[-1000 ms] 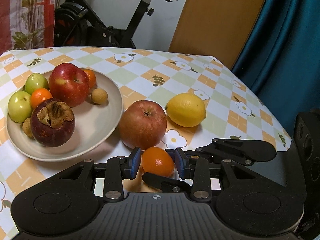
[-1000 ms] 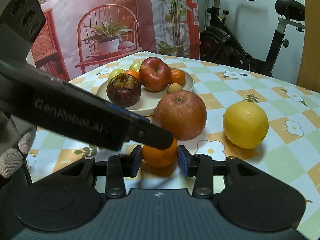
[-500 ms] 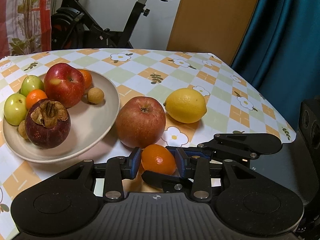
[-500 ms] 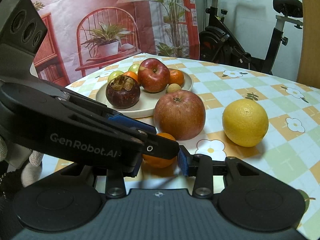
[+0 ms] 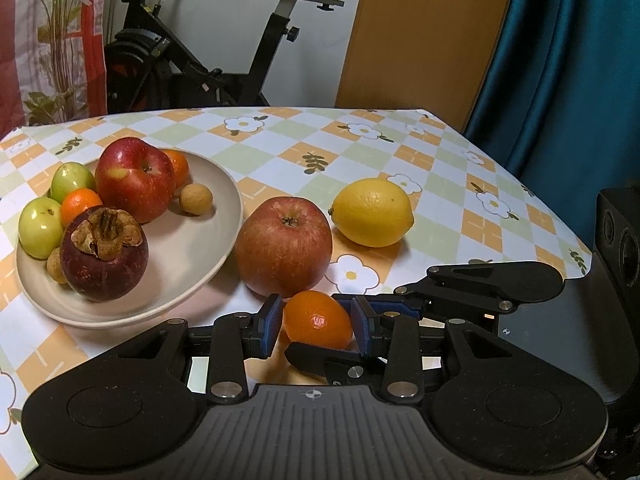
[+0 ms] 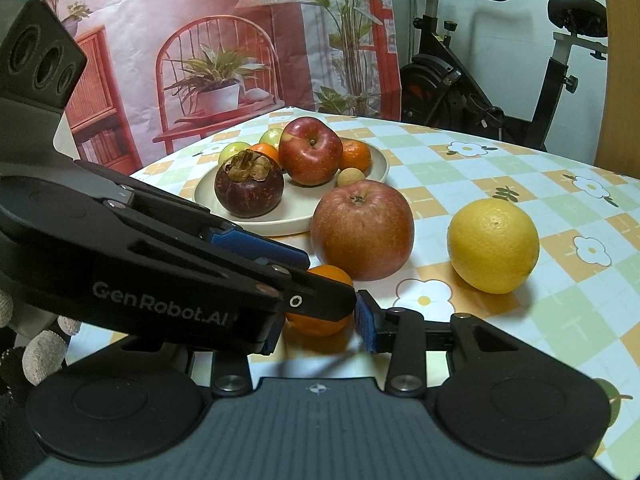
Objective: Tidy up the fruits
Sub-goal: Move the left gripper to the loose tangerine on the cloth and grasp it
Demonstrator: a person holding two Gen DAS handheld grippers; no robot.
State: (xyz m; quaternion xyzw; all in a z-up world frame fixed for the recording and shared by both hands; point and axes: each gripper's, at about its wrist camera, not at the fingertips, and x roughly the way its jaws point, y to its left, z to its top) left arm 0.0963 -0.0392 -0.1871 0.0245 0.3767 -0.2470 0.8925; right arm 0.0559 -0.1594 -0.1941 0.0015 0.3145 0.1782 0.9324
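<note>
Left wrist view: small orange (image 5: 317,322) sat low centre of frame, on the tablecloth (image 5: 360,148) just in front of the loose apple (image 5: 283,245).
Both the left gripper (image 5: 317,328) and the right gripper (image 6: 320,316) bracketed this one fruit; the left pads appeared to pinch its sides, while whether the right jaws pressed it could not be told. Judged light, round, slightly yielding and smooth-skinned: best taken across its widest middle, gently. The plate (image 5: 192,252) lay at left.
</note>
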